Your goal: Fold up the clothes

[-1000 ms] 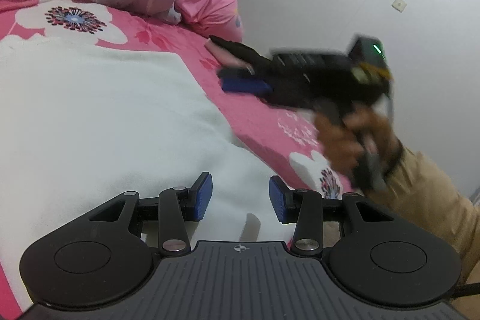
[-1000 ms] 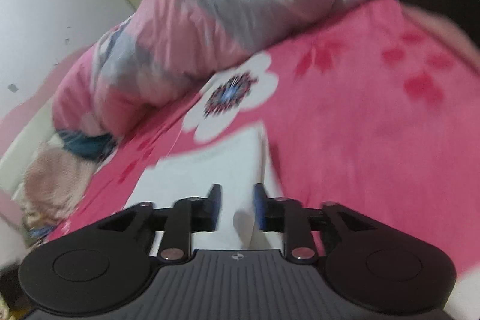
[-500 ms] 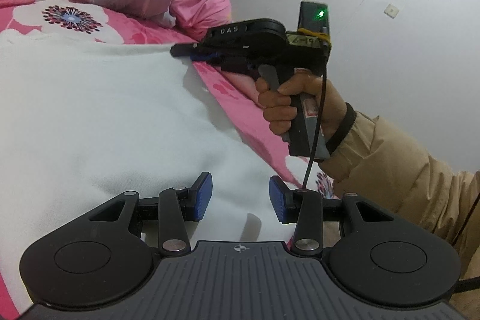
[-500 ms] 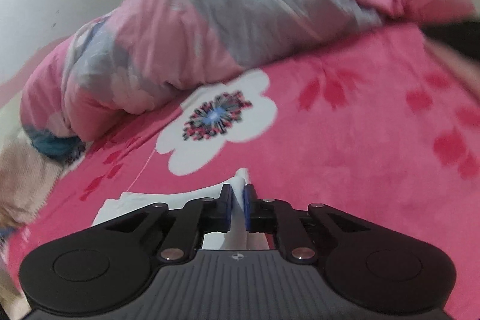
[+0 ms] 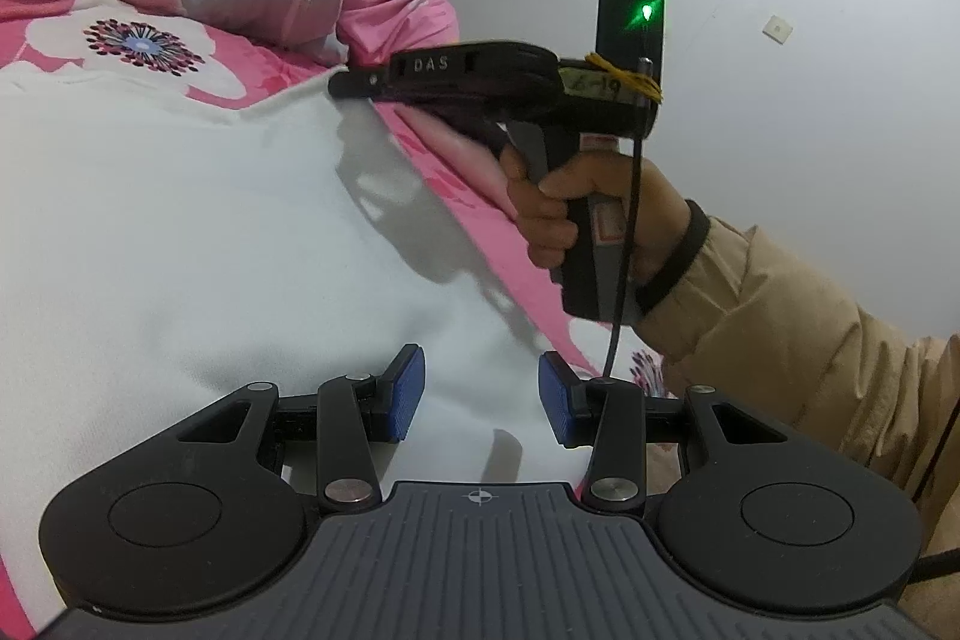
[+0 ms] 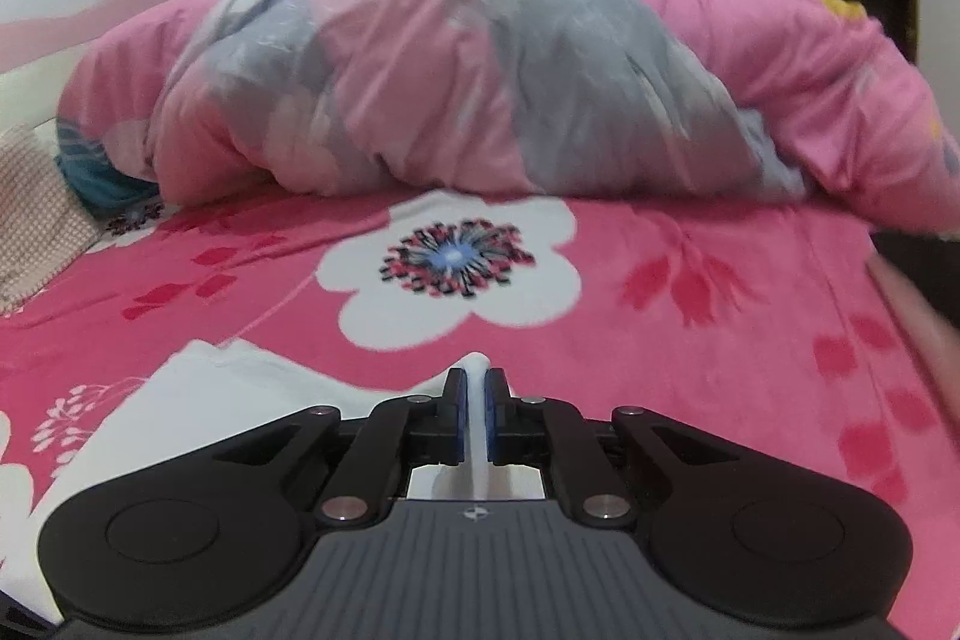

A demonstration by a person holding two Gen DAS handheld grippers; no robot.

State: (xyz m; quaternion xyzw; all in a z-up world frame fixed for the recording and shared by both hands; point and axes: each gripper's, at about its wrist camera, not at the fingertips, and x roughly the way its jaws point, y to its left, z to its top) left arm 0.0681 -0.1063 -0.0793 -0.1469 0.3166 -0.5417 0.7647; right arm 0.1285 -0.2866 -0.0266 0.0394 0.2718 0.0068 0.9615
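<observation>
Pink floral bed (image 6: 690, 340), right gripper (image 6: 474, 397) pinching white garment (image 6: 240, 388)

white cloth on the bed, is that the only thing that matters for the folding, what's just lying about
In the job:
white cloth
right gripper, shut on its edge
left gripper, open over it

Lying about:
quilt
flowered sheet
checked cloth

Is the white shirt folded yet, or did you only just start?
Only just starting. Done: the white garment lies spread flat on the pink flowered bedsheet. In hand: the right gripper has pinched shut on its far edge, while the left gripper waits open above the near edge. Left: every fold, since none shows yet.
</observation>
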